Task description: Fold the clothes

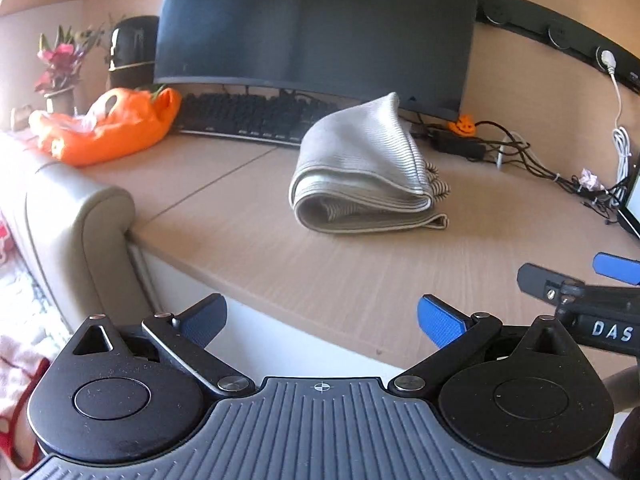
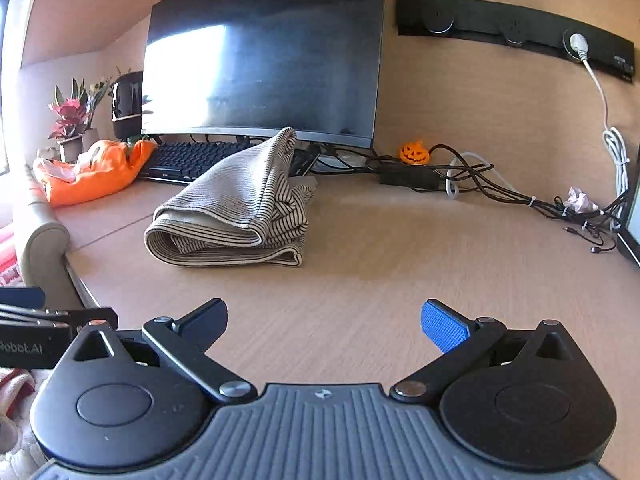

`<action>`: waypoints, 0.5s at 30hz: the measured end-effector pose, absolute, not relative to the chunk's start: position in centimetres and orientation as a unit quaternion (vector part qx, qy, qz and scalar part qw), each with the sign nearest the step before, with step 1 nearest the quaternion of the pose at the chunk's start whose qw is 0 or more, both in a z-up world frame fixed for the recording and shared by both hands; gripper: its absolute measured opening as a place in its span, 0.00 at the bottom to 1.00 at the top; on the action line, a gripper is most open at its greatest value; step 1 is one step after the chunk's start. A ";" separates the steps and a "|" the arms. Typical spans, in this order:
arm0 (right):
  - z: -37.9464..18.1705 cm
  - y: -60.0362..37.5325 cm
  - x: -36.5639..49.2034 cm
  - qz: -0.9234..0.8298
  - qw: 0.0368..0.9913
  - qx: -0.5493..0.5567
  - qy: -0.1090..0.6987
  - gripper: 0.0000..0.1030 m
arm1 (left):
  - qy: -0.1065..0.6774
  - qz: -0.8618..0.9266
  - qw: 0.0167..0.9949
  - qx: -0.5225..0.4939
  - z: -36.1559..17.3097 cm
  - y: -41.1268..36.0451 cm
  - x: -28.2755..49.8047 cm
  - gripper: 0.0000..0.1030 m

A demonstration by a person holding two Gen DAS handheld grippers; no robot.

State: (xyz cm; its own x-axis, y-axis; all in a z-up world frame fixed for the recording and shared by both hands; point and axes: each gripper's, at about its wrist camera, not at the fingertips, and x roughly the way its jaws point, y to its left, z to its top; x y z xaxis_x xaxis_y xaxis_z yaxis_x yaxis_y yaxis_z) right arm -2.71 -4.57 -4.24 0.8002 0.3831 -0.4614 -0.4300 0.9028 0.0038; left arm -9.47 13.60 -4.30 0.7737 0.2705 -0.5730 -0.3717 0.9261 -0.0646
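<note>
A beige striped garment (image 1: 360, 172) (image 2: 236, 208) lies folded in a thick bundle on the wooden desk (image 1: 320, 280) (image 2: 400, 260), one corner of it standing up in a peak. My left gripper (image 1: 322, 320) hovers open at the desk's near edge, well short of the bundle, with nothing between its blue pads. My right gripper (image 2: 324, 322) is open too, over the desk in front of the garment and a little right of it, empty. The right gripper's fingers (image 1: 616, 268) show at the right edge of the left wrist view.
An orange garment (image 1: 108, 128) (image 2: 92, 172) lies heaped at the desk's back left by a keyboard (image 1: 248, 116) and monitor (image 1: 316, 28). Cables (image 2: 500, 188) and a small pumpkin (image 2: 414, 152) are at the back right. A beige padded armrest (image 1: 80, 208) borders the desk's left.
</note>
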 end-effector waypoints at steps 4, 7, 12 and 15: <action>-4.3 -4.5 -2.8 0.217 0.946 -0.050 0.237 1.00 | 0.293 0.177 0.935 -0.088 -4.6 13.3 -10.1 1.00; -4.5 -4.3 -2.6 0.222 0.943 -0.050 0.243 1.00 | 0.295 0.179 0.935 -0.089 -4.5 13.2 -10.3 1.00; -4.5 -4.2 -2.8 0.226 0.942 -0.051 0.244 1.00 | 0.298 0.179 0.933 -0.093 -4.5 13.3 -10.3 1.00; -4.6 -4.4 -2.8 0.222 0.942 -0.049 0.247 1.00 | 0.303 0.176 0.932 -0.093 -4.6 13.2 -10.2 1.00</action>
State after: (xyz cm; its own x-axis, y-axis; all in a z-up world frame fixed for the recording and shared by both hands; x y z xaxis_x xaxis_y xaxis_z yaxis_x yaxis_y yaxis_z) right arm -2.77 -4.45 -4.55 0.7793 0.3945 -0.4870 -0.4427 0.8965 0.0178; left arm -10.21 13.20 -4.64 0.7546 0.2720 -0.5971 -0.3848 0.9205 -0.0671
